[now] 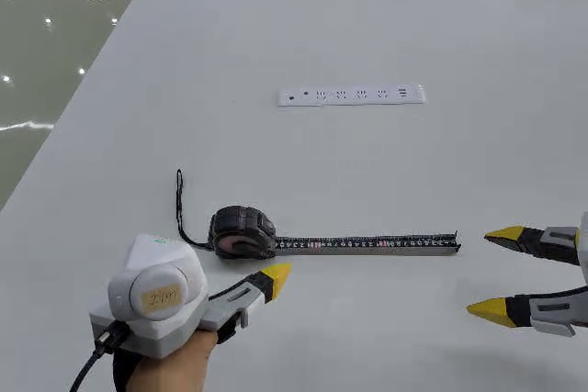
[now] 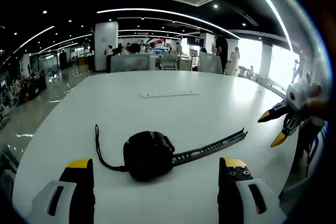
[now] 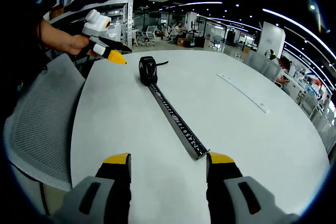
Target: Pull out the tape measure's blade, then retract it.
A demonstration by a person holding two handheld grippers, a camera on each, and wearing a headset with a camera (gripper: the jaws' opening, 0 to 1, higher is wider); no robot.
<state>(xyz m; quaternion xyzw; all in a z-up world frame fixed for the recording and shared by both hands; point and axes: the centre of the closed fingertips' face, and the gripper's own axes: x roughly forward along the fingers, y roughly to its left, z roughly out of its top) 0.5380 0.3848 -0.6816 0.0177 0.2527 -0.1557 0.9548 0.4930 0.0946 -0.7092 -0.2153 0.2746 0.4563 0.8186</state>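
On the white worktop (image 1: 367,25) lay one tape measure (image 1: 242,231), its black case resting left of the middle. Its single blade (image 1: 367,244) was pulled out and stretched flat to the right, numbered face up. One black strap (image 1: 180,204) looped from the case's left side and ran toward the far edge. One white power strip (image 1: 352,95) sat farther back, well apart from the tape measure and parallel to the blade.

There were two grippers, each with two yellow-tipped jaws. The left gripper (image 2: 156,162), carried by a hand (image 1: 175,364) at the near left, had its jaws spread wide and gripped nothing. In the left gripper view the case sat just beyond the gap between the jaws, with neither tip touching it. The right gripper (image 1: 501,273) came in from the right edge, its jaws also parted and empty. The blade's end hook lay just short of them; in the right gripper view it lay close beside one tip, though I could not tell whether they touched.

One grey mesh chair (image 3: 37,124) stood beside the worktop's near edge in the right gripper view.
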